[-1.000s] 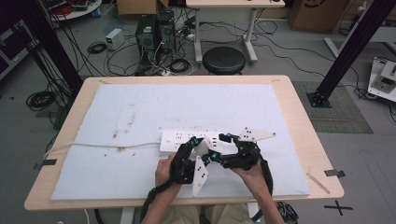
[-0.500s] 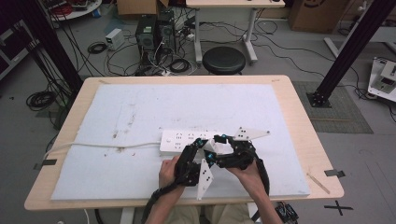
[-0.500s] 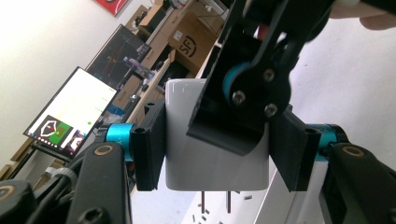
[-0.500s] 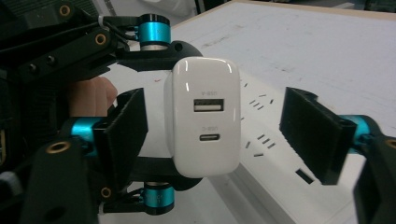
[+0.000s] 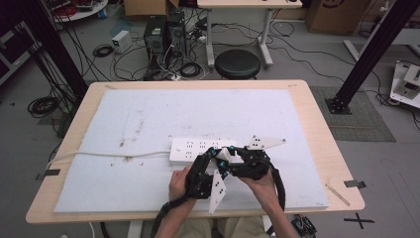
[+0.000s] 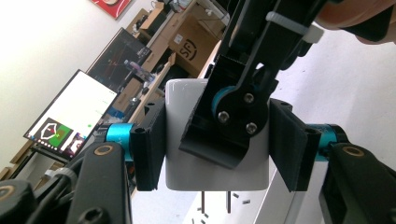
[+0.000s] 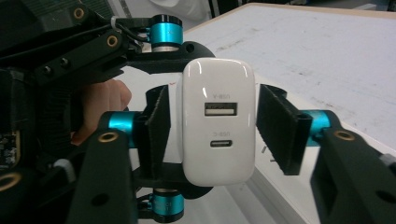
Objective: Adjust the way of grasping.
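- White plastic charger (image 7: 218, 128), with two ports on its face, sits between both sets of jaws just above the white power strip (image 5: 198, 150) on the pale mat (image 5: 148, 119); in the left gripper view its two prongs hang above the strip.
- Left gripper (image 5: 211, 157) is clamped on the charger's sides, pads pressed flat against it.
- Right gripper (image 5: 225, 163) has just been closing; a second ago its jaws stood wide, and now the charger lies between them; one pad looks to be against the charger's side, the other stands a little apart, so I judge this grip not yet made.
- That closing suggests a handover from left to right, or a two-handed hold to steady the charger before it goes into a socket; the left should hold until the right has it.
- Both hands (image 5: 179, 182) meet at the near middle of the table (image 5: 317, 124), grippers angled inward toward each other, forearms rising from the near edge; the right one crosses in front of the left, gripping at right angles to it.
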Demonstrator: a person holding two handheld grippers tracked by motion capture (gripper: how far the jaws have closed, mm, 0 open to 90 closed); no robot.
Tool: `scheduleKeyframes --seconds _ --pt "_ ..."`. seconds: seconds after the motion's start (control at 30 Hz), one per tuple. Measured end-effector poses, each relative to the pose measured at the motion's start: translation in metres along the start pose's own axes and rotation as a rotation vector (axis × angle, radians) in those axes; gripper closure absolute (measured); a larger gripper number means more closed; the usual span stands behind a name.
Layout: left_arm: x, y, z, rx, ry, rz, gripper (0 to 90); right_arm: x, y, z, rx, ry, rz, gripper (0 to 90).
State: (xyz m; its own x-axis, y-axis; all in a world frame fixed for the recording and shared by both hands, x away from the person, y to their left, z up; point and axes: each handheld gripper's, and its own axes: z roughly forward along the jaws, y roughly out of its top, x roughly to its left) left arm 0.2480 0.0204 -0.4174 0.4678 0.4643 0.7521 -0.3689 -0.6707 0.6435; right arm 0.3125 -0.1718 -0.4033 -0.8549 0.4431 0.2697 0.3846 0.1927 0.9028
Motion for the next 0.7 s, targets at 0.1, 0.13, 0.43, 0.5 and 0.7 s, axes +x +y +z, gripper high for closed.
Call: scheduleKeyframes --seconds 0.1,0.13,0.43,0.5,0.7 --pt "0.0001 0.0 -0.0003 0.0 0.001 -0.001 42.5 0.0002 0.0 -0.0001 0.001 0.006 0.0 49.9" --pt "-0.0002 -0.0001 -0.0002 -0.002 0.002 -0.003 42.5 0.0001 -0.0001 0.0 0.002 0.007 0.0 50.9" --pt "-0.0005 0.0009 -0.0005 -0.003 -0.002 0.001 42.5 0.0006 -0.0002 0.0015 0.008 0.02 -0.004 56.1" --pt "-0.0005 0.0008 -0.0001 -0.006 -0.001 -0.001 42.5 0.0008 -0.0001 0.0015 0.006 0.022 -0.005 57.3" --pt "-0.0002 0.0003 -0.0005 -0.004 -0.001 -0.002 42.5 -0.0003 -0.0001 0.0019 0.002 0.027 -0.006 60.4"
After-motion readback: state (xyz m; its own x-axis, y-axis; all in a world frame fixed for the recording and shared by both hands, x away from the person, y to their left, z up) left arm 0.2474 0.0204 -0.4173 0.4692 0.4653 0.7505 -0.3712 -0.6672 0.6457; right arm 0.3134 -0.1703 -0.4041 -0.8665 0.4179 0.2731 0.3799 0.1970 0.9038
